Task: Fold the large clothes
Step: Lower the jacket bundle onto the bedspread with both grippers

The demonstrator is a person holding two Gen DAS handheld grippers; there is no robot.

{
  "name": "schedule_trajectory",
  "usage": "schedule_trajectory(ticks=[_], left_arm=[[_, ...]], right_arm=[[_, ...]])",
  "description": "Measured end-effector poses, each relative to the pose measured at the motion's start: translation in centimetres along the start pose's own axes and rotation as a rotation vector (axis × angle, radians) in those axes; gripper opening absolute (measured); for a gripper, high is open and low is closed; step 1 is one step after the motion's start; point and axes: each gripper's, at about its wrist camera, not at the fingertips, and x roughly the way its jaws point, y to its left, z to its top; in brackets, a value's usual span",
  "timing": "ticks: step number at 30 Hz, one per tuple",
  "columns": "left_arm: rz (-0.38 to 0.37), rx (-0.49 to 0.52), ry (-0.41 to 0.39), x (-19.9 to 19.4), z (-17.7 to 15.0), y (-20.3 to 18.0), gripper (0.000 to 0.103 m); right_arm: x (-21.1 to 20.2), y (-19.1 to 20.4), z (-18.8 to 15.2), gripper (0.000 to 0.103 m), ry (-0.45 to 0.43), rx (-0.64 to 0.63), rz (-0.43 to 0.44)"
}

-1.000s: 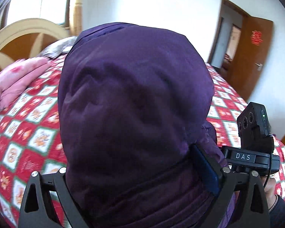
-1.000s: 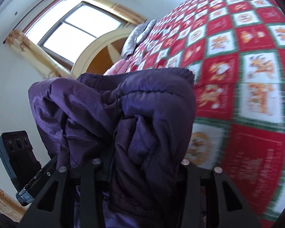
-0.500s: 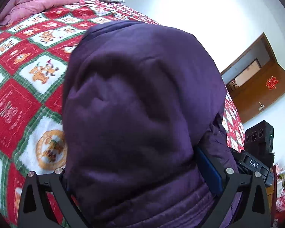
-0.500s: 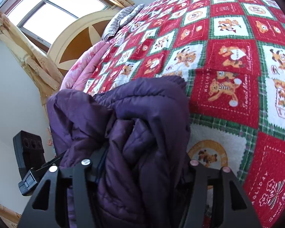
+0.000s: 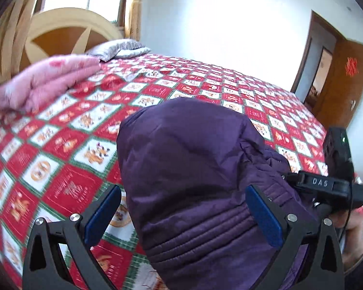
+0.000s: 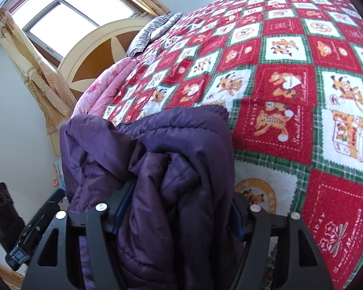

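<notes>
A bulky purple padded jacket (image 5: 191,169) lies bunched on the red, white and green patchwork bedspread (image 5: 67,145). My left gripper (image 5: 182,193) is open around it. The left blue pad (image 5: 101,215) stands clear of the fabric with bedspread showing in the gap, and the right pad (image 5: 263,217) lies against the jacket's side. In the right wrist view the jacket (image 6: 171,159) fills my right gripper (image 6: 181,195). Its jaws are opening, and the puffy fabric still bulges against both pads. The right gripper's body (image 5: 326,183) and a hand (image 5: 353,232) show at the jacket's right.
A folded pink quilt (image 5: 46,82) and a grey striped pillow (image 5: 116,49) lie at the head of the bed, before a wooden headboard (image 5: 67,33) and window (image 6: 79,9). A brown door (image 5: 343,79) stands open at the far right. Bare bedspread (image 6: 302,96) stretches beyond the jacket.
The left jaws have opened off the jacket, which they gripped before. The right jaws have spread wider. The jacket has come down onto the bedspread, and both views have swung.
</notes>
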Motion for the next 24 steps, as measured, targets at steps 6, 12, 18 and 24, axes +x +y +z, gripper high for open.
schedule_trajectory(ticks=[6, 12, 18, 24], left_arm=[[0.015, 0.014, -0.053, -0.5, 0.4, 1.0, 0.102], [0.042, 0.046, -0.101, -3.0, 0.6, 0.4, 0.102], [0.044, 0.046, -0.137, -5.1, 0.8, 0.1, 0.102], [0.076, 0.084, -0.204, -7.7, 0.4, -0.6, 0.102]], right_arm=[[-3.4, 1.5, -0.6, 0.075, -0.074, -0.036, -0.051], [-8.2, 4.8, -2.0, 0.082, -0.218, -0.143, -0.168], [-11.1, 7.4, -3.6, 0.085, -0.288, -0.219, -0.198], [-12.5, 9.3, -5.4, 0.091, -0.337, -0.266, -0.209]])
